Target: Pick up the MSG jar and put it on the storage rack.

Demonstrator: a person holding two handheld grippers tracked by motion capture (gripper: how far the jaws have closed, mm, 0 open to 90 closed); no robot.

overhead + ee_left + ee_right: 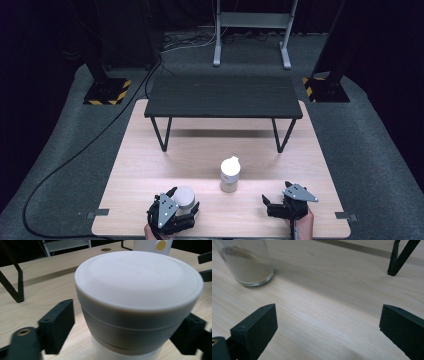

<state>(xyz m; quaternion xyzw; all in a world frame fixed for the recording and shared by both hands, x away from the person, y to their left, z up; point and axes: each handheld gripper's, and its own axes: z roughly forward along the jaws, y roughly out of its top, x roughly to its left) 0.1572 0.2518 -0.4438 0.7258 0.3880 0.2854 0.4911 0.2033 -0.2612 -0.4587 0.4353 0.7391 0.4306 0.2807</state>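
Round white plastic jar (138,302) standing upright on pale wooden counter (150,165), right between left gripper (181,207) fingers (56,323), not squeezed yet. Right gripper (272,204) open, farther away.

Two jars (230,174) (184,198), one black bench (223,96), two tongs (176,209) (272,205).

My left gripper (186,206) brackets the white-lidded jar (184,198) at the near edge (right gripper (274,204) idle), lidded glass jar (230,174) between.
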